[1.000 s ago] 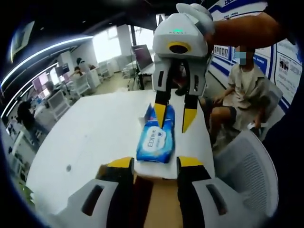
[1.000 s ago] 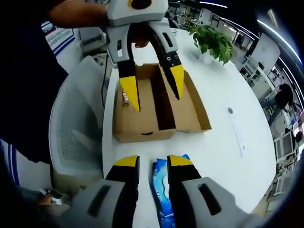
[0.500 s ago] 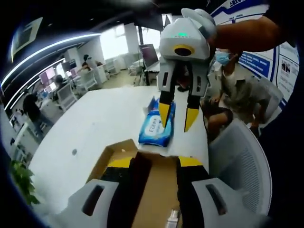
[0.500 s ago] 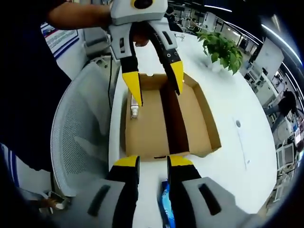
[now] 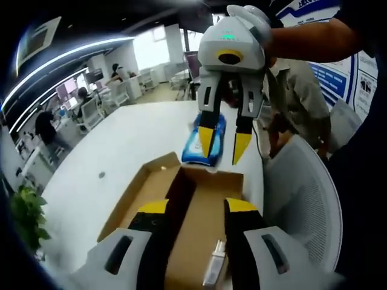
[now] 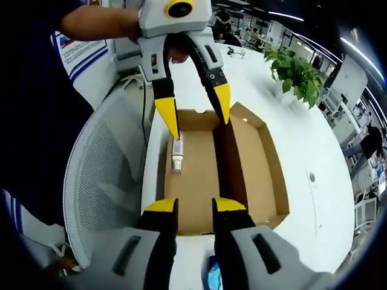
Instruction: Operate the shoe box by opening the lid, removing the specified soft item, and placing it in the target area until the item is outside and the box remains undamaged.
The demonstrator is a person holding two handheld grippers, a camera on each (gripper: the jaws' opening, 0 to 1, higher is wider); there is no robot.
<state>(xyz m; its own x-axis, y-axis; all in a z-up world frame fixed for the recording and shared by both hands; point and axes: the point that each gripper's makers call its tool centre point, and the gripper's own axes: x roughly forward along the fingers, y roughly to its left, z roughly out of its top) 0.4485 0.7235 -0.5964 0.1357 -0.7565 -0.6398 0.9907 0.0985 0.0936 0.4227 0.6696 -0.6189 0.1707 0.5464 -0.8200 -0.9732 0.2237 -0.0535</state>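
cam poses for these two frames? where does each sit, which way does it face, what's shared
Left gripper view: rides the left gripper, facing across the open cardboard box toward the blue wipes pack and right gripper; the person's forearm shows.
Right gripper view: rides the right gripper, facing back across the box toward the left gripper and potted plant; arm and torso show.
Shared: box, small bottle, white table, mesh chair.

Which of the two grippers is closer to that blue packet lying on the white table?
The right gripper. It hangs with open jaws right over the blue packet, just beyond the open cardboard box. The left gripper is open above the box's far end, where a small bottle lies.
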